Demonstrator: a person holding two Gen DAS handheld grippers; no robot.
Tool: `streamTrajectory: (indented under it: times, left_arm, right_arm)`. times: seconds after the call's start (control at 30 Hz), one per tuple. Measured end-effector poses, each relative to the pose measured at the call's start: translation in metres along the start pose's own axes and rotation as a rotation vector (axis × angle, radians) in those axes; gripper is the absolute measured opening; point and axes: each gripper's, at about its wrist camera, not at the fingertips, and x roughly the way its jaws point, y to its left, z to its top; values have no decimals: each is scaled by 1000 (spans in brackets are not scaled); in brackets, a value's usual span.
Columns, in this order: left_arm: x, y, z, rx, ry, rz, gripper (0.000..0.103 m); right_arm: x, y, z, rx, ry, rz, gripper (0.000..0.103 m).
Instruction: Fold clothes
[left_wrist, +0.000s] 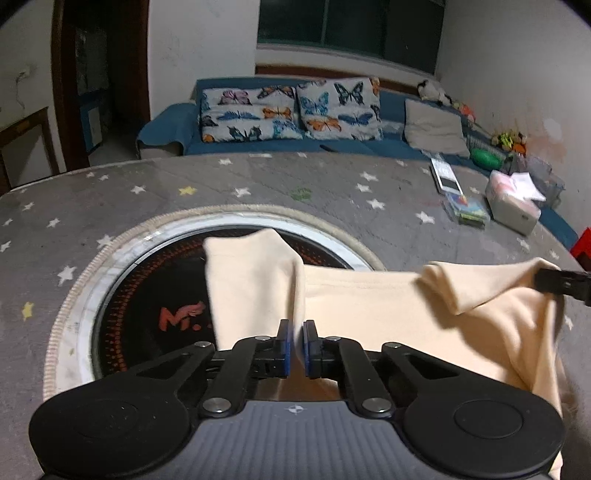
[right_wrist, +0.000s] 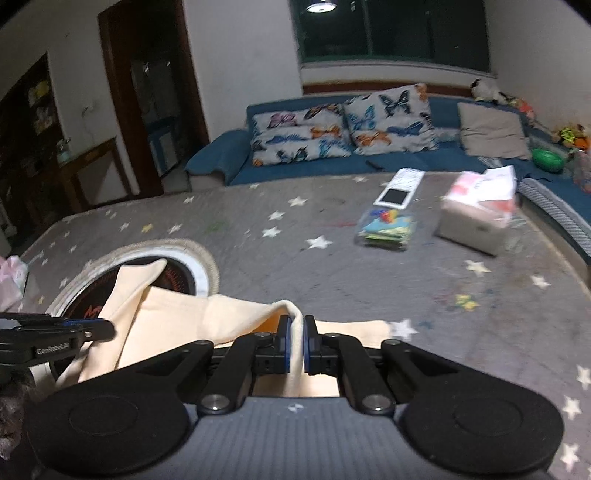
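Room: dim living room; blue sofa (left_wrist: 280, 147) with butterfly cushions (left_wrist: 251, 114) runs across the upper middle of both views, under a dark window (right_wrist: 391, 33).
Surface: grey star-printed table cover (left_wrist: 332, 195) fills the middle of each frame; a round black inset (left_wrist: 155, 295) with a red logo sits at lower left in the left wrist view.
Garment: cream garment (left_wrist: 369, 306) lies across the lower centre and right of the left wrist view, partly over the round inset; in the right wrist view it spreads from lower left to the centre.
Left gripper: left gripper (left_wrist: 298, 343) at bottom centre, jaws drawn narrow and pinching a fold of the cream cloth, which rises just above and between the blue pads (left_wrist: 283, 343). It also shows at the left edge of the right wrist view.
Right gripper: right gripper (right_wrist: 297, 343) at bottom centre, jaws nearly together and clamped on a raised edge of the same cloth.
Clutter: tissue box (right_wrist: 476, 221), clear pack of coloured items (right_wrist: 384, 229) and a white tablet (right_wrist: 397, 192) lie at the right, well apart from the garment.
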Motion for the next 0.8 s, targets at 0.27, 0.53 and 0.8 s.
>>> streamTrajectory:
  times: [0.27, 0.53, 0.8]
  left_arm:
    - [-43, 29, -6, -54, -70, 44, 4]
    - [-48, 14, -6, -30, -41, -2, 8]
    - [-14, -18, 8, 19, -3, 11, 43]
  right_arm:
    - [-55, -39, -19, 65, -70, -97, 5]
    - [-97, -69, -57, 155, -86, -192, 5]
    - [-77, -63, -38, 67, -49, -160, 16]
